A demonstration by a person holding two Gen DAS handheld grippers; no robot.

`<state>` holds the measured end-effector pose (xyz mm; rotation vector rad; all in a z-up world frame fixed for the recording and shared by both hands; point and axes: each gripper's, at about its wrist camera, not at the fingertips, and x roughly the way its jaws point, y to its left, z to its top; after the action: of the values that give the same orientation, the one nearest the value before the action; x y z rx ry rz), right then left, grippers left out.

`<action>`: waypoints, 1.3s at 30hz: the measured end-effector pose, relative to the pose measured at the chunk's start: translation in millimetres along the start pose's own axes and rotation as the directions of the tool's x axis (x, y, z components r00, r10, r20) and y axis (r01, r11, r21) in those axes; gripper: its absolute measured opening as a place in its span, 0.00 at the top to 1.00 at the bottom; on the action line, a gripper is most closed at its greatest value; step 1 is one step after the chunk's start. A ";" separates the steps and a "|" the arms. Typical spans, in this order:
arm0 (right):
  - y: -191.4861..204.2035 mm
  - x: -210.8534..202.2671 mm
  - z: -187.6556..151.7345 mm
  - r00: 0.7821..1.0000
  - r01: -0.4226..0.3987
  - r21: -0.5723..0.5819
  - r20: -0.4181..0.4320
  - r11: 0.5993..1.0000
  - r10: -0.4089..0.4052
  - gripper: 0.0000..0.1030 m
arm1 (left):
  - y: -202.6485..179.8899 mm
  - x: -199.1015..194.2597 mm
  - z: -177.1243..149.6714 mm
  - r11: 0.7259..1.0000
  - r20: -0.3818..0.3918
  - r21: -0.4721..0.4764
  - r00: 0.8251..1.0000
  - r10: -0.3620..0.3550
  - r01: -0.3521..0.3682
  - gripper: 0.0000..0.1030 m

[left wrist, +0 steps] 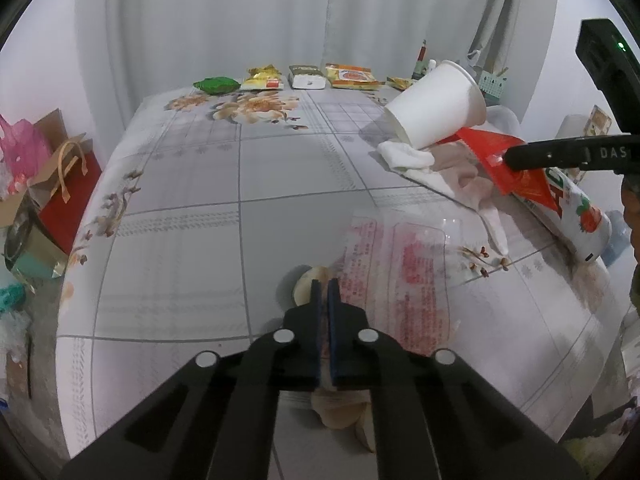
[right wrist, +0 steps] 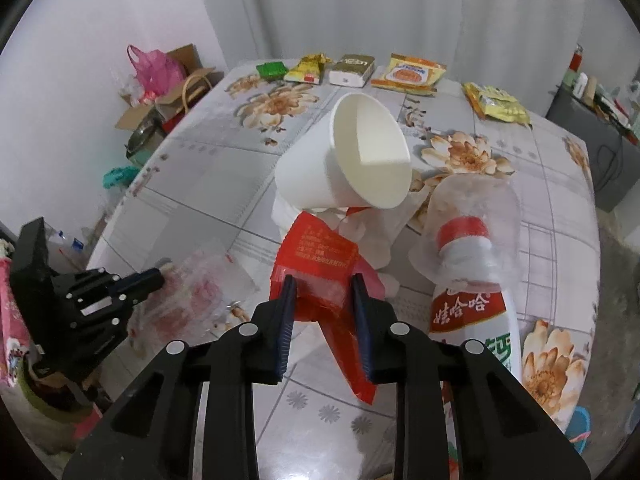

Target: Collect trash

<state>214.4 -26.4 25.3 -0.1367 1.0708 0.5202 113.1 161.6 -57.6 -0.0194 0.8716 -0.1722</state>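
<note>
Lifting cleanly means the right gripper (right wrist: 323, 284), clamped on the red wrapper (right wrist: 316, 256), rises slowly so the cup (right wrist: 344, 156) atop slides off, while the left gripper (left wrist: 325, 288), pinched together on the clear bag (left wrist: 400, 264), holds firm.

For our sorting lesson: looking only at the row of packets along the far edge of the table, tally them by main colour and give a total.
Green packet: 1
Yellow packets: 3
White and olive packet: 1
Total: 5
</note>
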 end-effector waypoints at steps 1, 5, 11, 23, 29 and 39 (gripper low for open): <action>-0.7 -0.4 -0.6 1.000 -0.001 0.003 0.001 1.000 0.001 0.76 | 1.0 -0.5 -0.4 1.000 0.000 -0.006 1.000 -0.003 0.003 1.00; -3.2 -6.2 -3.1 1.000 -0.017 0.026 0.018 1.000 0.017 0.77 | 5.1 -5.8 -1.5 0.999 0.019 -0.029 1.000 -0.025 0.026 1.00; -5.1 -23.9 -5.0 0.997 -0.038 0.051 0.067 0.998 0.035 0.78 | 8.4 -22.3 3.5 0.998 0.061 -0.034 0.997 -0.052 0.055 1.00; -4.8 -62.7 -17.4 0.981 -0.118 0.098 0.169 0.988 0.100 0.80 | -20.5 -27.6 3.1 0.989 0.014 0.085 0.992 -0.123 0.121 0.66; -3.9 -79.2 -35.9 0.969 -0.164 0.133 0.208 0.977 0.134 0.80 | -50.4 -19.7 -25.6 0.963 -0.018 0.266 0.999 -0.034 0.038 0.37; -13.5 -90.0 -46.8 0.955 -0.211 0.182 0.248 0.960 0.163 0.80 | -51.5 -17.4 -30.5 0.955 -0.010 0.298 1.000 0.007 -0.004 0.32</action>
<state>149.7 -85.2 78.5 0.2082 0.9072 0.5774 71.5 115.3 -59.5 0.2660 0.8493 -0.2976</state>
